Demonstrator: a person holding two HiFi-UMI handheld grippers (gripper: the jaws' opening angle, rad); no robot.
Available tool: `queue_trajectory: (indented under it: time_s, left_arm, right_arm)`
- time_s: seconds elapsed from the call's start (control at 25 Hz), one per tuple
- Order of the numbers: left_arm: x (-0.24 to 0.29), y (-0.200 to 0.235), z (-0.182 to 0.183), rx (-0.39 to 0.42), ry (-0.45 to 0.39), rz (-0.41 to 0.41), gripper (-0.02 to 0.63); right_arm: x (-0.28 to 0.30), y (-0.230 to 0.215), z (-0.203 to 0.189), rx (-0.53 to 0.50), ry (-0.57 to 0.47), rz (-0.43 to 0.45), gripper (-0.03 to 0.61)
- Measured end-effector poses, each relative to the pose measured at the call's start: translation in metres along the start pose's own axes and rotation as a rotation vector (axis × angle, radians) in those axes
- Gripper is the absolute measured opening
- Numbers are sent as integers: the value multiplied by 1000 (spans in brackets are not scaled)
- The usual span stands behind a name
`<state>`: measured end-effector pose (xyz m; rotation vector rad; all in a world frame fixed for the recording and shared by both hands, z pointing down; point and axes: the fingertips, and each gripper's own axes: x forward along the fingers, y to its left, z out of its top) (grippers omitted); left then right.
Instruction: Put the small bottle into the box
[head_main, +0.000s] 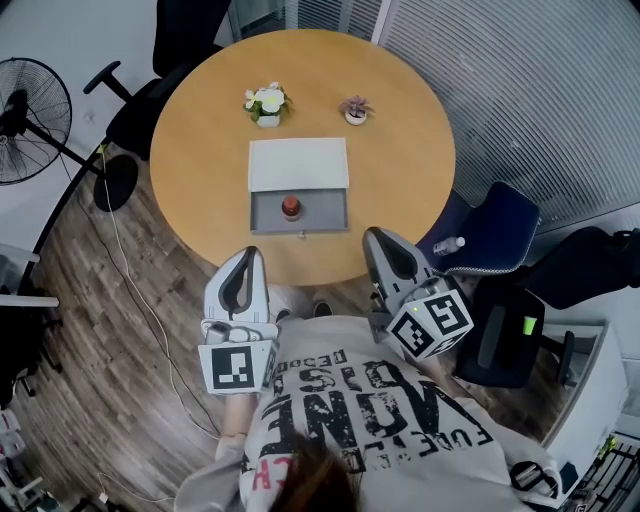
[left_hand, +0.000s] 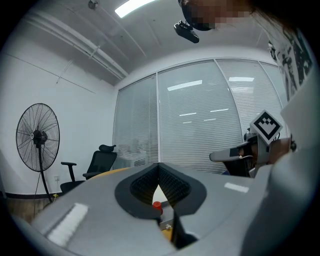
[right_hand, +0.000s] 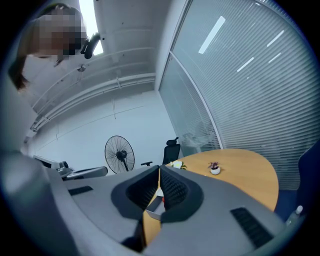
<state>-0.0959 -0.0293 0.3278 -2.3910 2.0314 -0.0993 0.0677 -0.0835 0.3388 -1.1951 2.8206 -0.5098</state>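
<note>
From your head view, the small bottle (head_main: 291, 207) with its red cap stands inside the grey tray of the box (head_main: 262, 212), near the middle of the round table (head_main: 200, 150). The box's white lid (head_main: 299, 164) lies just beyond it on the far side. Both your tools hang at the near edge of the table, apart from the box. The left tool (head_main: 250, 253) is to its near left and the right tool (head_main: 371, 234) to its near right. Each is clenched on nothing, and each gripper view shows its own jaws meeting at the tips.

Your left gripper view gives you only the bottle's red cap through the gap below the closed jaws, with the right tool off to the right. Your right gripper view adds a corner of the box and the far side of the table, with the white-flowered plant (head_main: 267, 103) and the purple plant (head_main: 355, 109), which the left one misses. Only the head view shows the blue chair (head_main: 500, 225) to the right of the table.
</note>
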Motion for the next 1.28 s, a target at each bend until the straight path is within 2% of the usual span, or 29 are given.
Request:
queue_trajectory:
  time_s: [0.96,1.16,1.28]
  left_arm:
    - [3,1,3,-8,-11,-15,11]
    - [16,-1,-19,5,48,-49,11]
    - [32,-10,-44,41,88,-116,12]
  right_arm:
    - [1,5,1,-13,5,18,15]
    - [1,3,-1,-10,6,13,15]
    - [-1,-1,-4,-9,9,8,15]
